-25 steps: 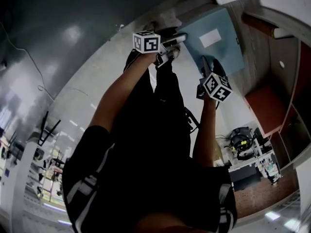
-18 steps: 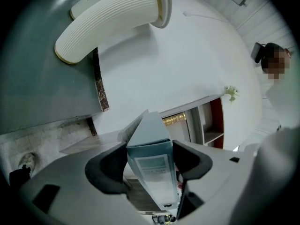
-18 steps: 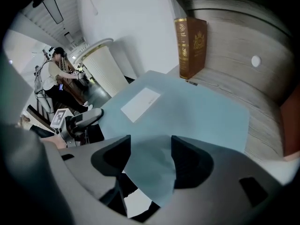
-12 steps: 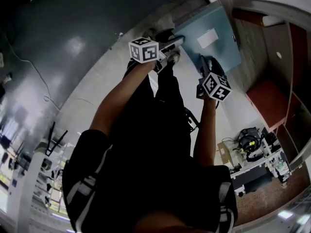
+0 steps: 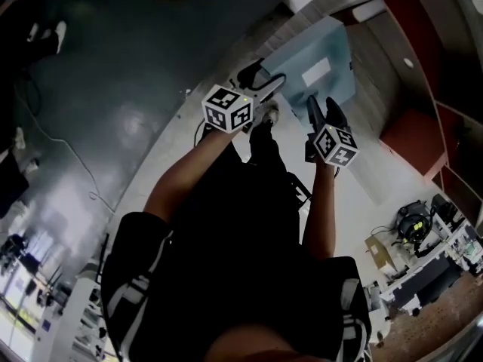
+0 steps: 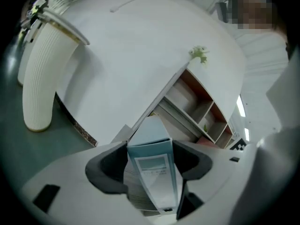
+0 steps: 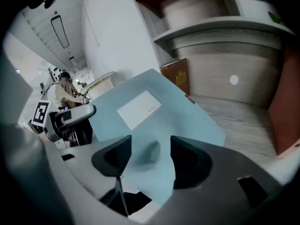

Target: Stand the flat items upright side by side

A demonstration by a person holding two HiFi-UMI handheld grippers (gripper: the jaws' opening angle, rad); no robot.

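A flat light-blue binder (image 5: 317, 59) with a white label leans over the wooden shelf (image 5: 377, 89). My left gripper (image 5: 264, 89) holds it by the spine. In the left gripper view that spine (image 6: 152, 168) stands between the pads, and both pads press on it. My right gripper (image 5: 321, 111) is at the binder's near edge. In the right gripper view the binder's broad face (image 7: 154, 111) fills the space behind and between the jaws. Those jaws stand wide apart, and no pad visibly presses on the cover. The left gripper (image 7: 70, 118) shows at that view's left.
A brown book (image 7: 176, 76) stands upright on the wooden shelf (image 7: 234, 111), just behind the binder. A red-brown panel (image 7: 286, 102) closes the shelf on the right. A tall white ribbed object (image 6: 42, 78) stands at the left. Dark floor (image 5: 113, 89) lies below.
The head view has swung, so the shelf and binder sit differently in the picture. Both grippers have come lower and closer together, and the left one still holds the binder.
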